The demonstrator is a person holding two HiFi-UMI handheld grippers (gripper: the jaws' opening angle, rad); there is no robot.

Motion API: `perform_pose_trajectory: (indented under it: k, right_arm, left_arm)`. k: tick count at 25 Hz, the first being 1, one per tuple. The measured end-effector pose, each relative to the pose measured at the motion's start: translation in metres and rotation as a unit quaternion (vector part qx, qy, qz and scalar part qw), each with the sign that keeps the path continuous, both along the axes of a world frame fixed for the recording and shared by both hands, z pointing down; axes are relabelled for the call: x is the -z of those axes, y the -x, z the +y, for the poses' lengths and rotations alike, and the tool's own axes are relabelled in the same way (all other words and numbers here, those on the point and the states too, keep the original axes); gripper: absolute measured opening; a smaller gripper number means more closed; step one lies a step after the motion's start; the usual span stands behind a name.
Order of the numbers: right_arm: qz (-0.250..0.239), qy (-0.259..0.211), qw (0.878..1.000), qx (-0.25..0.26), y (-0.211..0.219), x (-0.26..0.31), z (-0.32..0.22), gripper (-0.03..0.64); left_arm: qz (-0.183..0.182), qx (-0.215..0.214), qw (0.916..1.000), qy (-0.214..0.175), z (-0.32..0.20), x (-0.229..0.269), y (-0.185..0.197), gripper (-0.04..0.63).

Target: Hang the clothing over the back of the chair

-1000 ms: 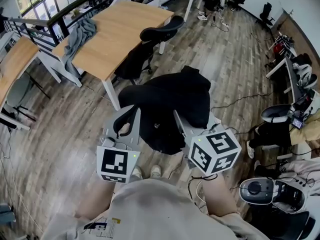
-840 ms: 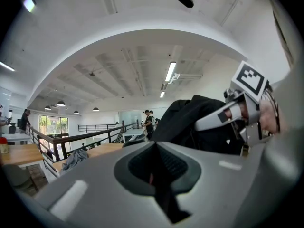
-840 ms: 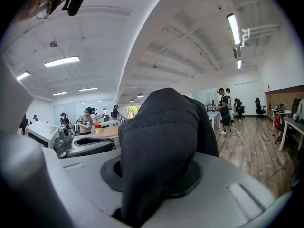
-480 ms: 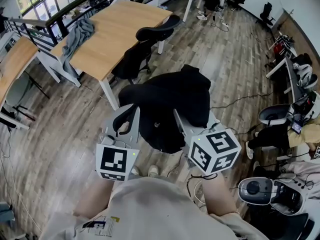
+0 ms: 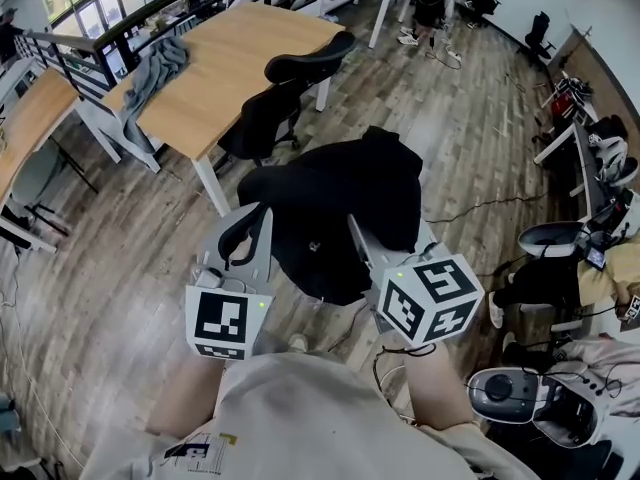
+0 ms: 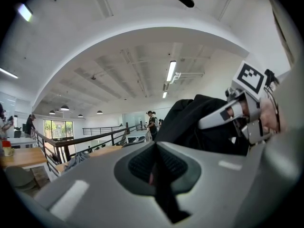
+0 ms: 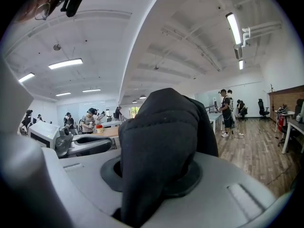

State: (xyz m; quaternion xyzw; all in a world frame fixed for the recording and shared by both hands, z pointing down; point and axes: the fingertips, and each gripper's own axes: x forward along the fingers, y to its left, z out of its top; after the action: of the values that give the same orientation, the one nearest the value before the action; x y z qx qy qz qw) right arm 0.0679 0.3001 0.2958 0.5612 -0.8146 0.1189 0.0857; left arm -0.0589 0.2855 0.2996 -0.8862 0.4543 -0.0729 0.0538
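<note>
An open office with a wood-plank floor (image 5: 120, 268) lies below, a long wooden counter (image 5: 240, 58) ahead and a black chair (image 5: 300, 68) tucked against it. The clothing (image 5: 340, 208), a dark, thick garment, hangs in the air in front of the person, well apart from that chair. The right hand-held gripper (image 7: 159, 172) pinches a bulky fold of it. The left hand-held gripper (image 6: 154, 148) has its jaws pressed together; whether a thin edge of cloth sits in the dark slit between them I cannot tell. The garment looks soft, limp and rather weighty, not fragile. It would likely sag and bunch, so holding it at two spread points near the collar or shoulders seems best for draping it evenly.
</note>
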Motion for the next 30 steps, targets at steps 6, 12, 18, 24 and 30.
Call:
perform_pose_trajectory:
  k: [6, 12, 18, 24, 30]
  right_arm:
    - [0.003, -0.011, 1.0, 0.002, -0.018, 0.001, 0.001, 0.098]
    - [0.005, -0.022, 1.0, -0.001, -0.032, 0.004, -0.008, 0.099]
    - [0.006, -0.025, 1.0, -0.005, -0.036, -0.005, -0.028, 0.099]
    - [0.003, -0.013, 1.0, -0.015, -0.041, -0.021, -0.063, 0.098]
    - [0.0, -0.002, 0.999, -0.034, -0.048, -0.032, -0.115, 0.1]
  left_arm:
    - [0.0, 0.007, 0.9999, -0.009, 0.002, -0.003, -0.011, 0.0]
    - [-0.002, 0.004, 0.9999, -0.015, -0.006, -0.004, -0.022, 0.0]
    - [-0.002, -0.006, 0.9999, -0.011, -0.027, -0.018, -0.027, 0.0]
    - [-0.004, -0.025, 0.9996, -0.009, -0.067, -0.03, -0.038, 0.0]
    - [-0.003, -0.047, 0.9989, -0.006, -0.131, -0.038, -0.048, 0.0]
